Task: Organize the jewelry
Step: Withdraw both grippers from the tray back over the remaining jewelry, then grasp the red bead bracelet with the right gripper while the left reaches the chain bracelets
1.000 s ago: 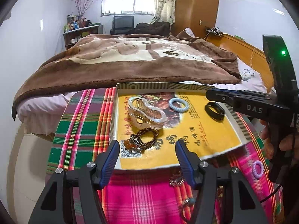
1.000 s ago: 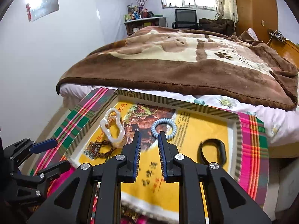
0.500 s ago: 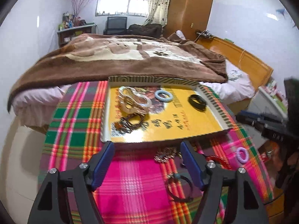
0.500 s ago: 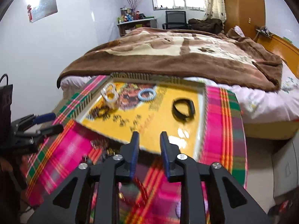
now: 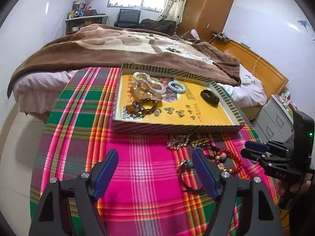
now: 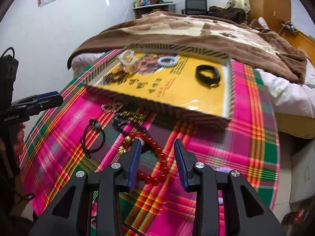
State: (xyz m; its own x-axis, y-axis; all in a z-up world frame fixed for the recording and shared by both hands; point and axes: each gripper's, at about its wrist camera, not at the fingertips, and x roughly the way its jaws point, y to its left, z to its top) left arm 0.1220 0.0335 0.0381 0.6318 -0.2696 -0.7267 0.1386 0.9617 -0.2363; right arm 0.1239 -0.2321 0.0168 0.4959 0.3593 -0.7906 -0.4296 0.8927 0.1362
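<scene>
Both hand-held grippers hover open and empty over a plaid-covered table strewn with jewelry.

The left hand-held gripper (image 5: 155,166) has its jaws spread wide above bare plaid cloth (image 5: 82,122), holding nothing. Beyond it, the yellow-lined tray (image 5: 177,127) sits at the table's far side against the bed (image 5: 118,47); in it lie a clear chunky bracelet (image 5: 146,83), a dark beaded bracelet (image 5: 144,105), a pale blue coil hair tie (image 5: 176,87) and, toward the right, a black band (image 5: 209,97). In front of the tray, loose on the cloth, lie a black cord bracelet (image 6: 92,137), a gold chain (image 6: 133,115) and a red bead bracelet (image 6: 155,157). The right hand-held gripper (image 6: 157,157) has its jaws parted directly over the red bead bracelet, gripping nothing.
</scene>
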